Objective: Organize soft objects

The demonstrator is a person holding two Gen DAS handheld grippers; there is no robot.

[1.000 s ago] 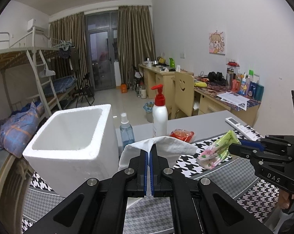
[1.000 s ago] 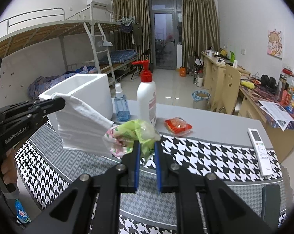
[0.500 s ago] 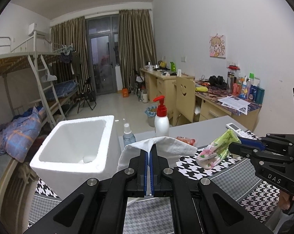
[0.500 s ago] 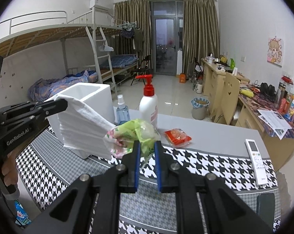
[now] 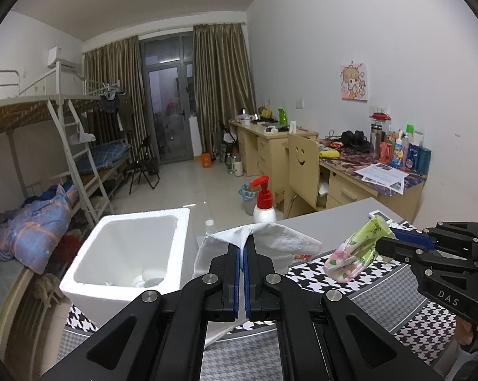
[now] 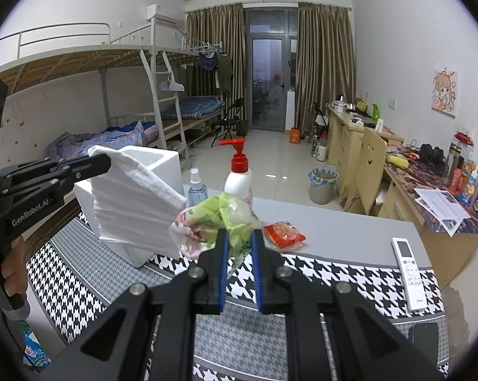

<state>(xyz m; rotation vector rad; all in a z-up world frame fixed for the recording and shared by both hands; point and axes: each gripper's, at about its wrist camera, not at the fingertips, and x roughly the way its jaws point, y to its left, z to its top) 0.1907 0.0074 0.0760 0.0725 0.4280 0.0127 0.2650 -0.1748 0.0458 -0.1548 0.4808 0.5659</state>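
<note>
My left gripper (image 5: 242, 243) is shut on a white towel (image 5: 272, 244) and holds it in the air just right of the white foam box (image 5: 127, 254); the towel hangs down (image 6: 134, 203). My right gripper (image 6: 239, 238) is shut on a green and pink floral soft pack (image 6: 219, 222), held above the table; it also shows in the left wrist view (image 5: 356, 250). The left gripper (image 6: 107, 162) is at the left of the right wrist view, in front of the foam box (image 6: 162, 162). Some small white items lie at the bottom of the box.
A red-capped pump bottle (image 6: 239, 177), a small blue spray bottle (image 6: 197, 187), an orange snack pack (image 6: 283, 233) and a white remote (image 6: 408, 273) are on the table with its houndstooth cloth (image 6: 334, 279). Bunk bed to the left, desks along the right wall.
Both grippers have risen with their loads. The foam box now sits lower in the left wrist view and its inside shows.
</note>
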